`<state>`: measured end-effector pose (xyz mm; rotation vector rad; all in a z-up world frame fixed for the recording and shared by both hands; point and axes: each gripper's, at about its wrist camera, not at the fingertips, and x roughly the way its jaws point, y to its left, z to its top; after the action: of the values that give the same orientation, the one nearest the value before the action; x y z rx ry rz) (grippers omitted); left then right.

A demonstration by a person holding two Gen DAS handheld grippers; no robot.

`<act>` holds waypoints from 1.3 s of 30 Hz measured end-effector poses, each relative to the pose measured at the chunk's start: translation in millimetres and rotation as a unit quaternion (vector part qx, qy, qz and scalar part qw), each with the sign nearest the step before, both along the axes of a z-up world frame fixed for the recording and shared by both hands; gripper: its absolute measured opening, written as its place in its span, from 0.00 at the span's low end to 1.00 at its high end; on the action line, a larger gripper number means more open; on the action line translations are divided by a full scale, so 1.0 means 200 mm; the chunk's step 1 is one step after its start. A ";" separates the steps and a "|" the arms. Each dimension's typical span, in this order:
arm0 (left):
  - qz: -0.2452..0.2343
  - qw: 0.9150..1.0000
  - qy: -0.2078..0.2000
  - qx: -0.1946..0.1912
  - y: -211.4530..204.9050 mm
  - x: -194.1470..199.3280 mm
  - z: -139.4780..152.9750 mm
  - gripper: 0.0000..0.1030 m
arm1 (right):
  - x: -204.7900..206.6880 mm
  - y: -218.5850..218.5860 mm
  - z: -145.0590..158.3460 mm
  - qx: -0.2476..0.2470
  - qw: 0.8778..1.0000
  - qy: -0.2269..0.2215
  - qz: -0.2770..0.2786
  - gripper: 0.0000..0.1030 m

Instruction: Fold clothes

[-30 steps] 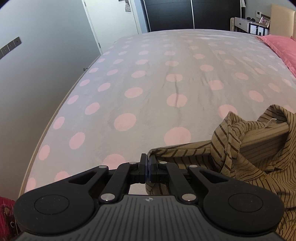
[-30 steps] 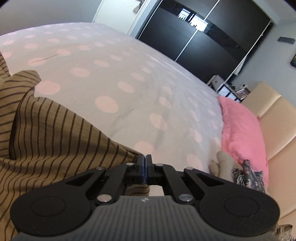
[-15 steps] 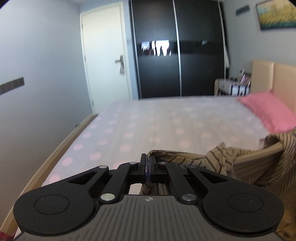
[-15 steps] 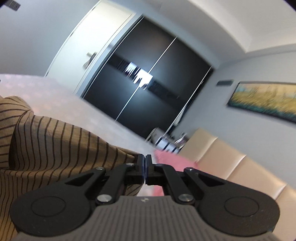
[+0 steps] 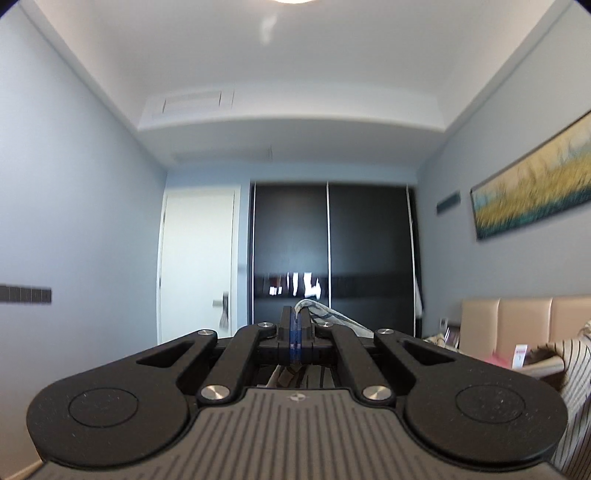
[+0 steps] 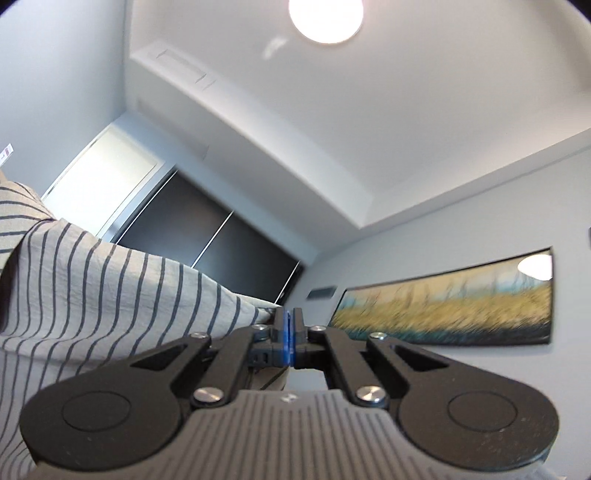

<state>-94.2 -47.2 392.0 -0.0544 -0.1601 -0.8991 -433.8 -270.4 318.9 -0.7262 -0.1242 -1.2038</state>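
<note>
Up in the air, both grippers are clenched on a striped shirt (image 6: 110,288), a pale cloth with thin dark lines. From the left wrist view, the left gripper (image 5: 295,325) has its fingers pressed together on a fold of the cloth, which bunches just over the tips and slopes away to the right behind the linkage; more of the shirt hangs at the right edge of that view, with a small white tag on it, in front of a tan padded headboard (image 5: 524,317). From the right wrist view, the right gripper (image 6: 287,330) is likewise closed tight on an edge of the shirt, and the cloth spreads wide from the tips across the left half of the picture, fairly taut and lightly creased. The bed itself cannot be seen in either view, so the shirt's lower part is out of sight. Behind the grippers stand a dark sliding wardrobe (image 5: 332,251) and a white door (image 5: 195,266) to its left. A long painting (image 6: 447,306) of yellow grass hangs on the grey wall, and a round ceiling lamp (image 6: 325,18) glows overhead.
</note>
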 end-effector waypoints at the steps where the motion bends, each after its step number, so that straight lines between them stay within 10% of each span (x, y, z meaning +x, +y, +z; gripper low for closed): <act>1: -0.001 1.000 -0.010 -0.011 0.04 -0.05 0.03 0.00 | -0.05 0.05 0.03 -0.012 1.000 -0.008 -0.001 0.00; 10: -0.029 0.995 -0.057 -0.076 0.35 -0.35 0.25 0.00 | -0.37 0.38 0.23 -0.075 0.994 -0.072 -0.013 0.00; 17: -0.018 0.997 -0.053 -0.055 0.29 -0.30 0.28 0.00 | -0.31 0.38 0.26 -0.067 0.996 -0.062 -0.006 0.00; 26: 0.014 0.998 0.041 0.048 -0.09 0.15 -0.04 0.00 | 0.08 -0.07 0.05 0.029 1.000 -0.007 0.001 0.00; 39: 0.073 0.971 0.099 0.206 -0.99 0.96 -0.79 0.00 | 0.99 -0.99 -0.60 0.167 0.981 0.097 -0.016 0.00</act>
<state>97.9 -246.2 234.8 0.2516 0.2077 -0.7597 -235.9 -468.8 199.8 -0.5464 0.2481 -1.1411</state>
